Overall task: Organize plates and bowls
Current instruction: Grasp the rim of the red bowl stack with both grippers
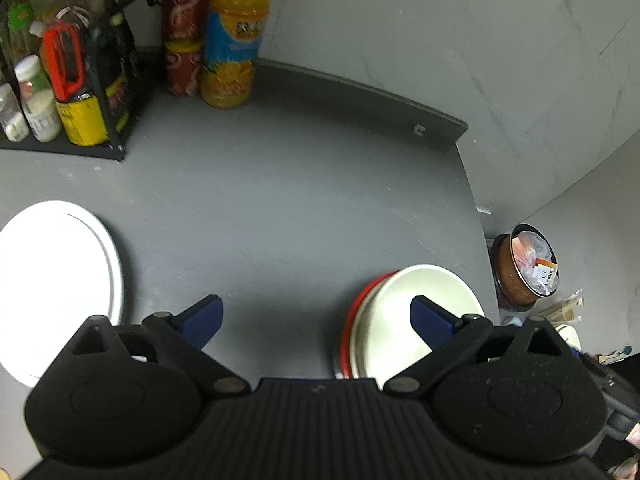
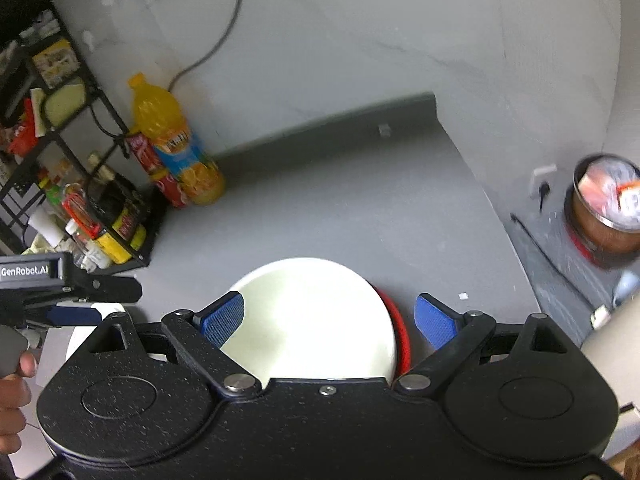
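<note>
Both claws stand wide apart w/ nothing between the pads. Right gripper point(image 2: 330, 320) hangs over the cream plate point(image 2: 316, 320): its left pad sits above the plate's 9 o'clock edge, its right pad off past the 3 o'clock rim, neither touching as far as I can tell. Left gripper point(image 1: 316, 320) hovers over bare grey counter point(image 1: 280, 208), empty.

Task stuff: cream plate lies flat atop a red plate point(image 2: 402, 332), of which only a thin crescent shows at 3 o'clock in the right wrist view. Seen from the left wrist, that stack point(image 1: 400, 320) is at 4 o'clock on the counter, near the counter's edge. A large white plate point(image 1: 56, 280) lies at 8 o'clock, well apart from the stack. No bowls in view.

Handling, my guess: plates look glazed, so stiff, slick, breakable, prob. fairly heavy for a rim pinch. Best hold = the raised rim, one pad under the lip & one on top, at the side nearest the claw. Flat-on-counter plate gives little room to get under; the top plate's overhang over the red one helps. Slip risk high, so tilt slowly.

Clutter at 11 o'clock: orange juice bottle point(image 1: 236, 40), condiment rack point(image 1: 60, 80). Trash bin point(image 1: 528, 268) on the floor at 3 o'clock.
</note>
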